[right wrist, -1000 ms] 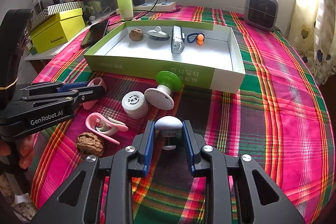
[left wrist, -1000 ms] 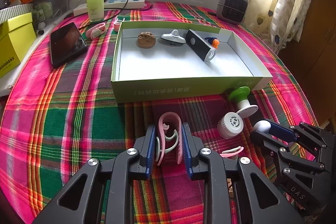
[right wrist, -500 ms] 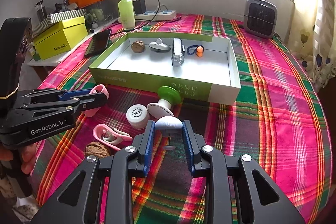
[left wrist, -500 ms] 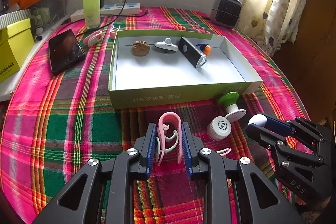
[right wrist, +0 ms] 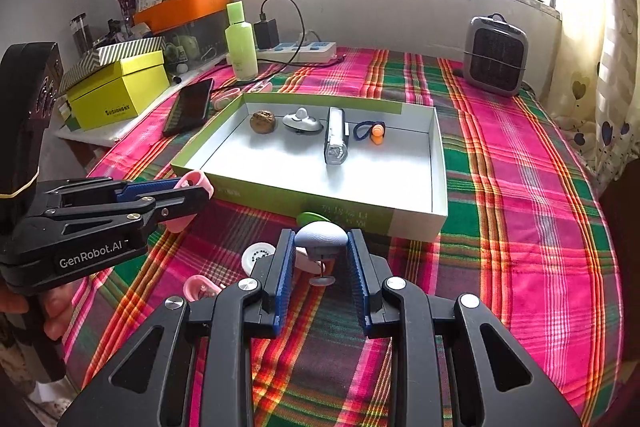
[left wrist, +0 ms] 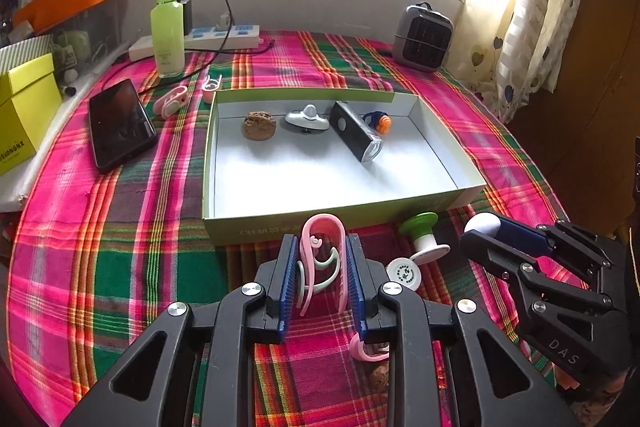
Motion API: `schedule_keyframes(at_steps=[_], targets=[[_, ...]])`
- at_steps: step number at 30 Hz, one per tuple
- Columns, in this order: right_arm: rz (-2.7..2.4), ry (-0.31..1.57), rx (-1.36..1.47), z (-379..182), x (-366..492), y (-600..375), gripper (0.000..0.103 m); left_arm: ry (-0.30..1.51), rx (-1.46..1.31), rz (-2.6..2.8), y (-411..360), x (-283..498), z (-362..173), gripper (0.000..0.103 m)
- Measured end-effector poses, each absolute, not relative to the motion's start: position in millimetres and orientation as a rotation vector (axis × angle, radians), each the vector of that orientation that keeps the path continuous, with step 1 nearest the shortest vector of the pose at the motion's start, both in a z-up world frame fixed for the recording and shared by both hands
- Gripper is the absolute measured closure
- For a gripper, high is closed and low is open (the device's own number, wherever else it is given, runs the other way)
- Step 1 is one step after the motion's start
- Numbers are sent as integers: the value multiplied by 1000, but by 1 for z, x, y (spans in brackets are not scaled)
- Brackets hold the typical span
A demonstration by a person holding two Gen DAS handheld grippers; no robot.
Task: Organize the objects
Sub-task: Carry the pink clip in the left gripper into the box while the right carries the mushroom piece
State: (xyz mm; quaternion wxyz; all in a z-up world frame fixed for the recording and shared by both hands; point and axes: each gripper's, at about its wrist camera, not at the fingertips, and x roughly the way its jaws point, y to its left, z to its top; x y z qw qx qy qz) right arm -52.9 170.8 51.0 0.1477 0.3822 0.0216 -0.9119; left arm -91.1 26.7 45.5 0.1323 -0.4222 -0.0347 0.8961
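My left gripper [left wrist: 322,241] is shut on a pink U-shaped clip [left wrist: 323,218] with a mint hook inside, held above the plaid cloth just before the green-walled box [left wrist: 248,227]. My right gripper [right wrist: 321,243] is shut on a grey domed top [right wrist: 320,234] with a thin stem, also held above the cloth. In the box lie a walnut [left wrist: 259,125], a second grey top [left wrist: 307,119], a black flashlight [left wrist: 356,137] and an orange earplug [left wrist: 385,123]. Each gripper shows in the other's view: the right [left wrist: 480,233], the left [right wrist: 192,191].
On the cloth before the box lie a green-capped spool [left wrist: 420,223], a white round jar [left wrist: 404,273], another pink clip [left wrist: 362,351] and a walnut [left wrist: 378,373]. A phone [left wrist: 120,125], green bottle [left wrist: 167,27], power strip [left wrist: 224,35], heater [left wrist: 424,37] and yellow box [left wrist: 24,107] stand around.
Both grippers have risen with the clip and the grey top still held; the table and the box look farther below. Nothing on the cloth has shifted.
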Motion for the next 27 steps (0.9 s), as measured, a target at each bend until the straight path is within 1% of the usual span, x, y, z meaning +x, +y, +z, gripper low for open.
schedule_keyframes(at_steps=[12, 27], targets=[[-2644, 54, 1073, 60, -75, 172, 75, -107, -1216, 2609, 28, -115, 52, 81], [-2675, 45, 1106, 57, -123, 181, 75, -116, -1239, 2604, 30, -157, 46, 81]])
